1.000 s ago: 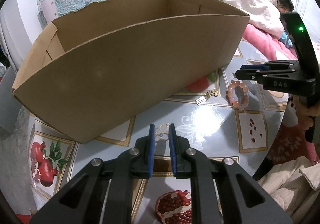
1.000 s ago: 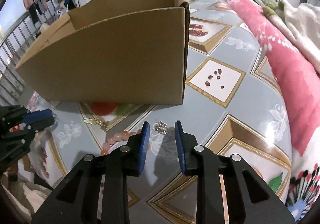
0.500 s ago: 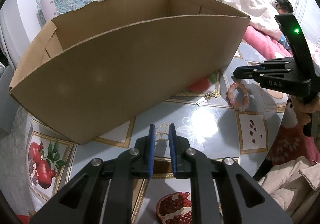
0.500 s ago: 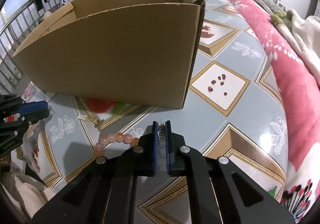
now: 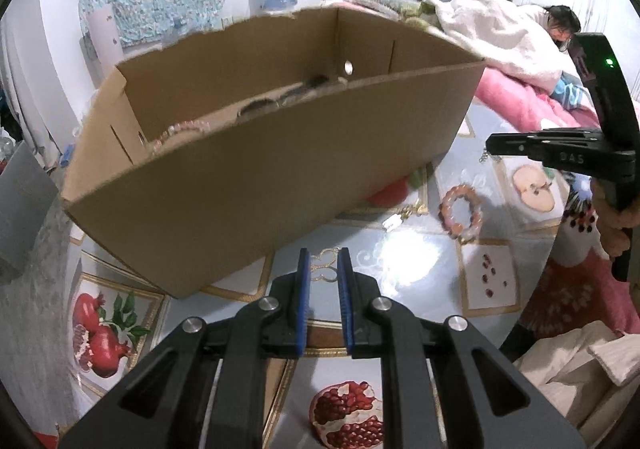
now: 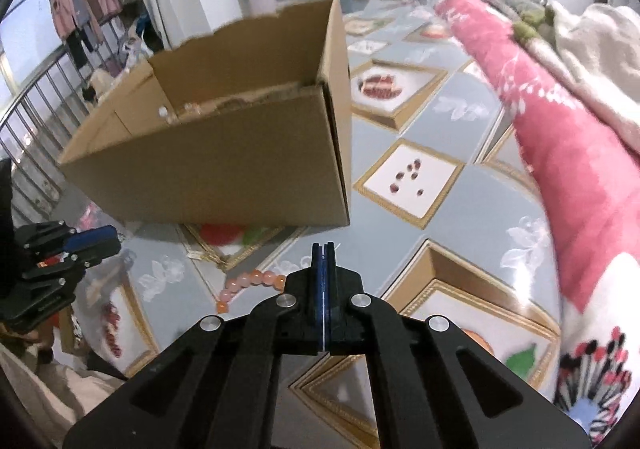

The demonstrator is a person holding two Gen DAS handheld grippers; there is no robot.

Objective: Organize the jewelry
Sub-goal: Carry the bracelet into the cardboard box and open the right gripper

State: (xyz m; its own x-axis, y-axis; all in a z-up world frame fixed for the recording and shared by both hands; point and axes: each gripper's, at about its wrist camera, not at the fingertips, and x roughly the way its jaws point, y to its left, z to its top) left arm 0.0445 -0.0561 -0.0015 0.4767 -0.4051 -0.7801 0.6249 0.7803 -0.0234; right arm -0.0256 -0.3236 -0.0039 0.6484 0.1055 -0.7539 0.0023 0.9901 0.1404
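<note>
cardboard box [image 5: 248, 177] stands at the left on the tabletop [image 5: 404, 263], open top up, prob. as the place to collect the jewelry; inside i see 1 pale bead bracelet and some dark rings, number unclear. left tongs [image 5: 323, 261] wait in front of it w/ a narrow gap, nothing between. further right, not yet sorted, lie 1 gold piece [image 5: 405, 213] w/ a white tag and 1 bead bracelet [image 5: 461, 209], just beside each other. right tongs [image 5: 491, 143] are closed on 1 small silver piece [image 5: 485, 157], above the tabletop, i think to carry it to the box.
</note>
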